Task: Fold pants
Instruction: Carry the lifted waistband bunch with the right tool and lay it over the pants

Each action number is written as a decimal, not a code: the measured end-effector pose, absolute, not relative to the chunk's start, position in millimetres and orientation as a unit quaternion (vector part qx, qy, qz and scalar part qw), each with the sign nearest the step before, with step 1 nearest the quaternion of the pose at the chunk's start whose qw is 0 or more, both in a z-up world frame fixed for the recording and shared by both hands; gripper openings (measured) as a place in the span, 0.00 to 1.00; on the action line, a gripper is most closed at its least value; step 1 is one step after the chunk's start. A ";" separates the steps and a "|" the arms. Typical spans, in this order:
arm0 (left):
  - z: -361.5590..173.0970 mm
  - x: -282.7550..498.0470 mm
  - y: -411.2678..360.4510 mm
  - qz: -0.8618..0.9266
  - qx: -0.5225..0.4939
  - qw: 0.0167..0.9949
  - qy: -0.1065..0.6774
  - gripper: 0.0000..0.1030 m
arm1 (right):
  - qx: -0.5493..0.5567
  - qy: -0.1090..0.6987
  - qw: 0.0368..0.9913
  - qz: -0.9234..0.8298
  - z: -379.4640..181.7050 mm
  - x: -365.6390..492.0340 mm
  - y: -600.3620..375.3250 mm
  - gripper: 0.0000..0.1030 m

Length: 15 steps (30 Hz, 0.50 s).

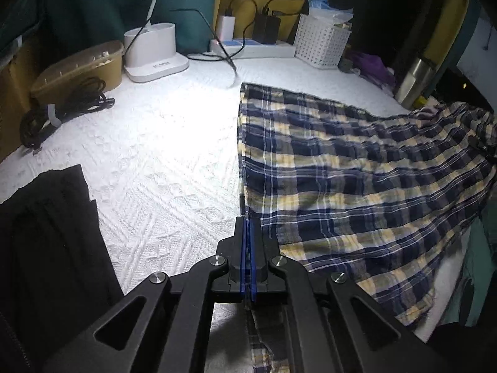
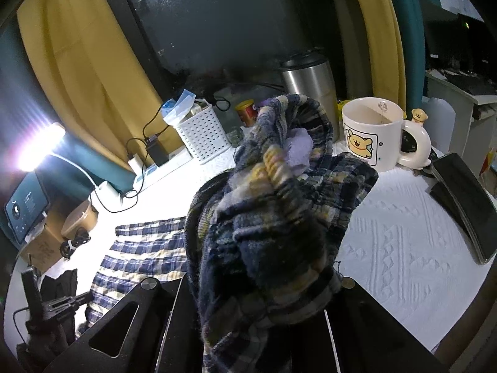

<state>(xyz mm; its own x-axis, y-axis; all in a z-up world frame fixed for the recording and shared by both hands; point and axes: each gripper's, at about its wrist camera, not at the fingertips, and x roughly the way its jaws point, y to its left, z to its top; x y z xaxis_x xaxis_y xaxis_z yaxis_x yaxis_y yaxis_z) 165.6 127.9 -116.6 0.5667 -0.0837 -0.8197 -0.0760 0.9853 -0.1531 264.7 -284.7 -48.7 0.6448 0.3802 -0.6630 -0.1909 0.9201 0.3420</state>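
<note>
The left gripper (image 1: 248,227) is seen clamped shut on the hem edge of the pants (image 1: 357,168), the plaid cloth pinched between its blue pads (image 1: 253,248). Ahead of and to the right of those jaws the legs are spread flat on the white cover (image 1: 161,155). The right gripper (image 2: 267,264) is hidden under a raised bunch of the waist end; its jaws are judged closed on that cloth, which is heaped over them and lifted clear of the cover. Beyond it a mug (image 2: 369,130), a flask (image 2: 310,77) and a basket (image 2: 202,130) are seen.

The step in hand is judged to be the first fold, with both ends gripped. The next move calls for the waist to be carried over toward the hem and laid edge to edge, with the cloth kept taut.
</note>
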 end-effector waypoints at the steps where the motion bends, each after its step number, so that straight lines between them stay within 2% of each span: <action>1: -113.1 164.1 129.9 -0.003 -0.089 0.882 0.462 0.04 | 0.119 0.390 0.899 0.158 -47.6 264.4 -282.7 0.09; 3: -108.2 161.8 133.9 -0.001 -0.092 0.887 0.452 0.17 | 0.116 0.388 0.901 0.158 -44.7 263.1 -278.6 0.09; 4: -105.9 161.5 137.1 0.001 -0.094 0.890 0.446 0.31 | 0.114 0.387 0.901 0.159 -43.5 262.1 -276.7 0.09; 5: -104.9 162.1 139.5 0.002 -0.096 0.892 0.442 0.35 | 0.112 0.386 0.902 0.160 -42.7 261.4 -275.0 0.09; 6: -104.6 164.0 142.0 0.005 -0.096 0.893 0.439 0.38 | 0.110 0.385 0.902 0.161 -41.2 260.6 -271.9 0.09; 15: -98.8 176.1 152.3 0.006 -0.086 0.899 0.429 0.38 | 0.085 0.382 0.903 0.177 -28.8 253.5 -238.1 0.09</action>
<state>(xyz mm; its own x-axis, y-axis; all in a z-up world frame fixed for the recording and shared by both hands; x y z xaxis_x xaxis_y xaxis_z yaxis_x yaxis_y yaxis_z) 176.1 152.4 -98.8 0.6326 -0.0626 -0.7719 -0.0844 0.9852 -0.1490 253.5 -238.1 -28.8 0.6454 0.3853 -0.6595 -0.2558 0.9226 0.2887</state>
